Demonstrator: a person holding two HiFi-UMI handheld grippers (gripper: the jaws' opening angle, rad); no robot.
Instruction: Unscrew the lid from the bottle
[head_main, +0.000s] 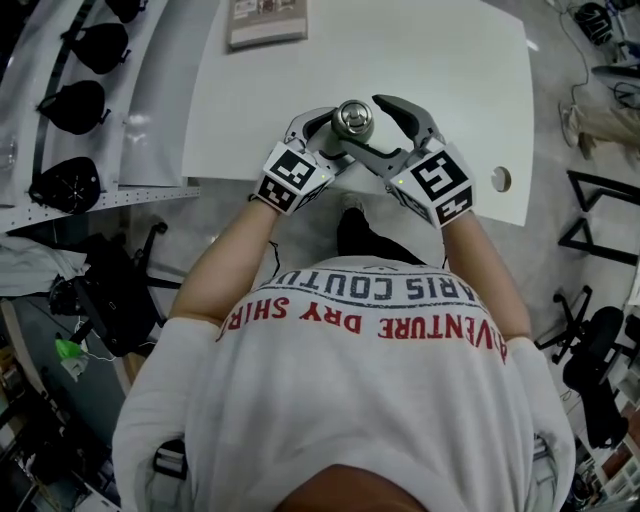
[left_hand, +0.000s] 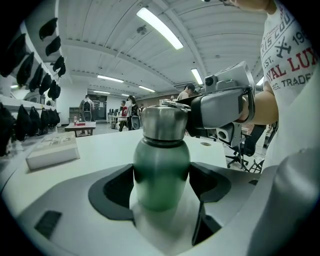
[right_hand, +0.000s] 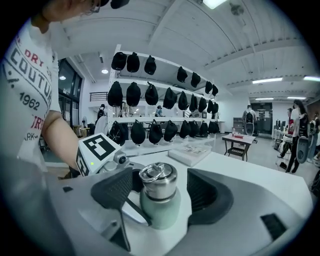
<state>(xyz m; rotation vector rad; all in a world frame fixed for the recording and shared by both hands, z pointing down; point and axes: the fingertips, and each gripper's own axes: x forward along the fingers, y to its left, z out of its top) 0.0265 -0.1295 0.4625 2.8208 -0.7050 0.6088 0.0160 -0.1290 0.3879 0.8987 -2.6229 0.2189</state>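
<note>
White table (head_main: 430, 80) bears green bottle (left_hand: 161, 170) with steel lid (right_hand: 158, 182), left tongs (left_hand: 161, 184) clamping it, right tongs (right_hand: 161, 189) open.

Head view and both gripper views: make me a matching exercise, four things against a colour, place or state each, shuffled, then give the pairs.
1 bottle
2 lid
3 caps
4 flat box

A black, hung in rows
B at the white table's far edge
C green, clamped by the left gripper
D steel, between the right gripper's open jaws

Pairs: 1-C, 2-D, 3-A, 4-B
</note>
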